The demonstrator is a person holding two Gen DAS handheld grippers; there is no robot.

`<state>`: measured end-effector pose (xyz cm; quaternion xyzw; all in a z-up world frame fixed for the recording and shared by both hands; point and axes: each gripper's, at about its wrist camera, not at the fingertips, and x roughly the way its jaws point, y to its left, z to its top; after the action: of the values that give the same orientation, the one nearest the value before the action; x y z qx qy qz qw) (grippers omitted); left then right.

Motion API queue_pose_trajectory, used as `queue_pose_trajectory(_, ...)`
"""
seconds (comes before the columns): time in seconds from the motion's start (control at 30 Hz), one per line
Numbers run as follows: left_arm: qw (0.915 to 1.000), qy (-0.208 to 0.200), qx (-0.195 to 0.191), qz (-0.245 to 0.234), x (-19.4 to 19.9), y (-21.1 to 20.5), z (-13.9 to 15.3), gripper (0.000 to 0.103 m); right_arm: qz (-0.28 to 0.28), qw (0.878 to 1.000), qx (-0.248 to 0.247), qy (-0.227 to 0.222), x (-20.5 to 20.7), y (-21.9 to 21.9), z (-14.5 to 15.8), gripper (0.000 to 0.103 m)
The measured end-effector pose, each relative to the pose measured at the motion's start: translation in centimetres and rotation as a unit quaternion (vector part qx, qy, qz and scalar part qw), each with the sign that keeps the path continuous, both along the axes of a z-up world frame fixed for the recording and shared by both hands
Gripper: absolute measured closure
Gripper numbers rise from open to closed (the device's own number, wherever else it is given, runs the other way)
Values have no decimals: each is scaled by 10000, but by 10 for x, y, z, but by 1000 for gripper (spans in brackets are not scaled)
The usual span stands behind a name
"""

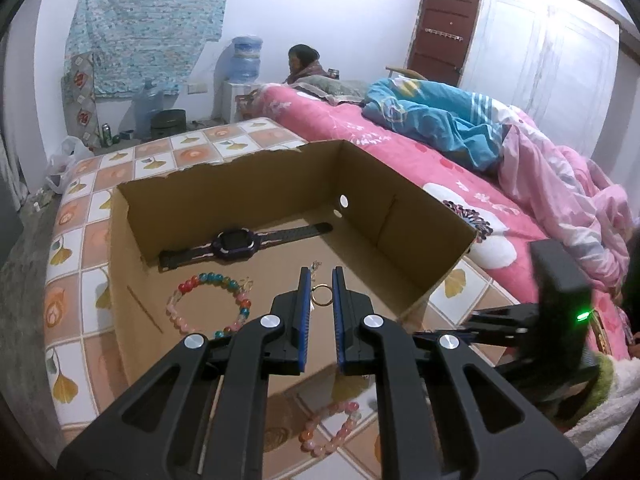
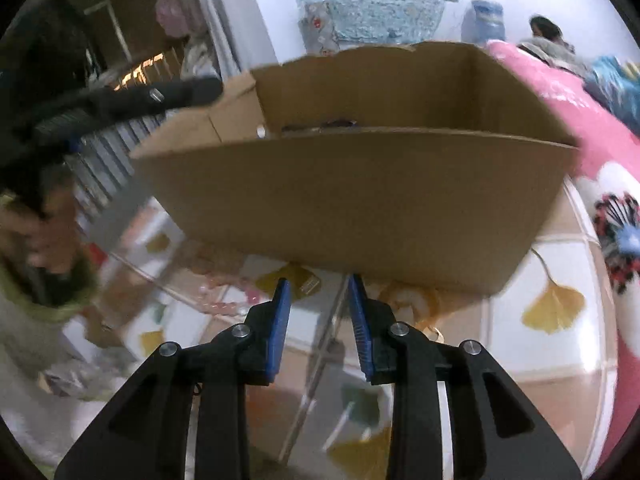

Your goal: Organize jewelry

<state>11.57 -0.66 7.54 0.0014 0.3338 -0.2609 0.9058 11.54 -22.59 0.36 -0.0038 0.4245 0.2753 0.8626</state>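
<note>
An open cardboard box (image 1: pixel 400 196) stands on a tiled-pattern cloth. Inside it lie a dark watch (image 1: pixel 236 242) and a bracelet of coloured beads (image 1: pixel 208 304). My left gripper (image 1: pixel 321 272) hangs over the box's near part, its blue pads pressed on a small gold ring (image 1: pixel 320 303) with a bit of chain above it. A pink bead bracelet (image 1: pixel 330 428) lies on the cloth outside the box, and it shows as a blur (image 2: pixel 224 292) in the right wrist view. My right gripper (image 2: pixel 318 280) stands open and empty, low in front of the box's outer wall (image 2: pixel 360 200).
A bed with a pink floral cover (image 1: pixel 360 136) and heaped quilts runs along the right of the box. A person (image 1: pixel 302 62) sits at its far end. A hand in a green-cuffed sleeve (image 2: pixel 44 248) holds the left tool. A blurred golden item (image 2: pixel 412 300) lies by the box's base.
</note>
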Motion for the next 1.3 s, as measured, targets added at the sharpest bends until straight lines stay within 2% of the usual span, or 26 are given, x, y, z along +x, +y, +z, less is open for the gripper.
queue_pose_trajectory(0.2, 9998, 28, -174, 87, -8, 14, -6, 93, 235, 9965, -783, -164, 8, 38, -22, 73)
queue_pose_trajectory(0.27, 9997, 27, -221, 119, -8, 16, -8, 93, 291, 9951, -912, -247, 7, 45, -24, 73)
queue_pose_trajectory(0.33, 9996, 31, -254, 133, -8, 19, -10, 93, 335, 9938, -1022, -270, 7, 49, -24, 78)
queue_pose_trajectory(0.4, 9995, 23, -287, 137, -8, 22, -11, 93, 295, 9943, -1012, -179, 10, 49, -23, 97)
queue_pose_trajectory(0.87, 9992, -44, -372, 166, -7, 26, -12, 93, -68, 9981, -579, 189, 9, 28, -24, 98)
queue_pose_trajectory(1.1, 9992, -76, -377, 126, -7, 22, -10, 93, -252, 9993, -290, 47, -7, 9, 5, 98)
queue_pose_trajectory(1.3, 9993, -124, -358, 22, 1, 13, 0, 93, -258, 9981, 193, -526, -14, -7, 65, 98)
